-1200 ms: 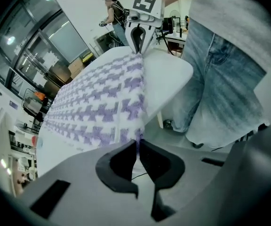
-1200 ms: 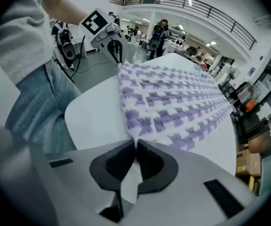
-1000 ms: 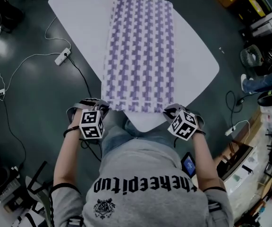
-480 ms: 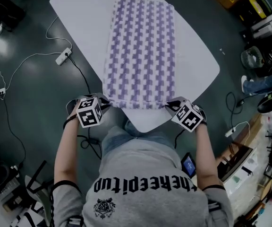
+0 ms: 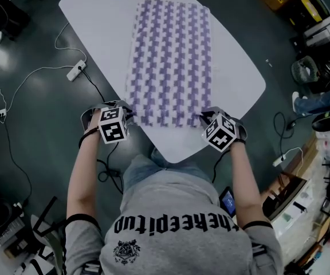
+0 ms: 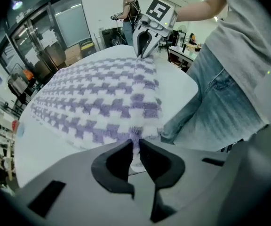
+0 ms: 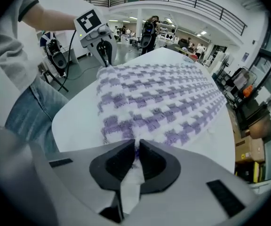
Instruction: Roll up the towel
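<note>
My left claw (image 6: 136,146) and right claw (image 7: 136,149) each pinch tight on a near corner of the checked towel (image 5: 171,56), spread flat on the white bench (image 5: 96,16), so the edge can turn over evenly

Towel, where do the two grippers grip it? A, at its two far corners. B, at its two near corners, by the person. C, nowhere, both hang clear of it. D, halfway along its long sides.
B: the left gripper and the right gripper each have their jaws shut on a near corner of the towel, at the table edge next to the person.
</note>
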The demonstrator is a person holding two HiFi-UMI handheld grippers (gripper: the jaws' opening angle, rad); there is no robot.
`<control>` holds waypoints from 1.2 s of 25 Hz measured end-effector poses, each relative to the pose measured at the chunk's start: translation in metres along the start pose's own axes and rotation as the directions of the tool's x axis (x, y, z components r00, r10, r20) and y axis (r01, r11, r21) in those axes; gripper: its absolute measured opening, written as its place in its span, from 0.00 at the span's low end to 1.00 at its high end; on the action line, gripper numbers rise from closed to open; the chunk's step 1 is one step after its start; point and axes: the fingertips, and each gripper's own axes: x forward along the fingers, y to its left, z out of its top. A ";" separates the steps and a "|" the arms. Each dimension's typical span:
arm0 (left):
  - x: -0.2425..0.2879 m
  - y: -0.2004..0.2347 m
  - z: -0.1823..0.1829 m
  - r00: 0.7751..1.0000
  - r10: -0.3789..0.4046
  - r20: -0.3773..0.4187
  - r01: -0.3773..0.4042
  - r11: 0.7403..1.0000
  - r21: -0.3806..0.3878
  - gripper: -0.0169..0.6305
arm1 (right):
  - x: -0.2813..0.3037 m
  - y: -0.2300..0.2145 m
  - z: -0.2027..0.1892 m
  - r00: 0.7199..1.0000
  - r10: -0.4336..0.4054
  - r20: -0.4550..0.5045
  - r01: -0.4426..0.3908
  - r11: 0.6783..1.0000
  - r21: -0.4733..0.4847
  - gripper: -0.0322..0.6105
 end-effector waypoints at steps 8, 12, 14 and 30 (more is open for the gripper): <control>-0.024 0.022 0.002 0.984 0.177 0.016 -0.178 0.977 0.117 0.28 | 0.013 -0.004 0.000 0.999 -0.044 -0.028 0.044 0.999 0.004 0.08; -0.047 0.005 0.015 0.963 0.241 0.121 -0.256 0.958 0.132 0.28 | 0.011 -0.004 -0.002 0.998 -0.053 -0.020 0.054 0.998 0.043 0.08; -0.035 -0.012 0.016 0.969 0.223 0.107 -0.238 0.957 0.167 0.28 | 0.011 -0.005 -0.001 0.998 -0.058 -0.014 0.059 0.996 0.065 0.08; 0.014 -0.010 0.005 0.979 0.206 0.012 -0.206 0.974 0.095 0.26 | -0.025 0.034 0.008 0.997 -0.024 0.074 0.030 0.996 -0.080 0.24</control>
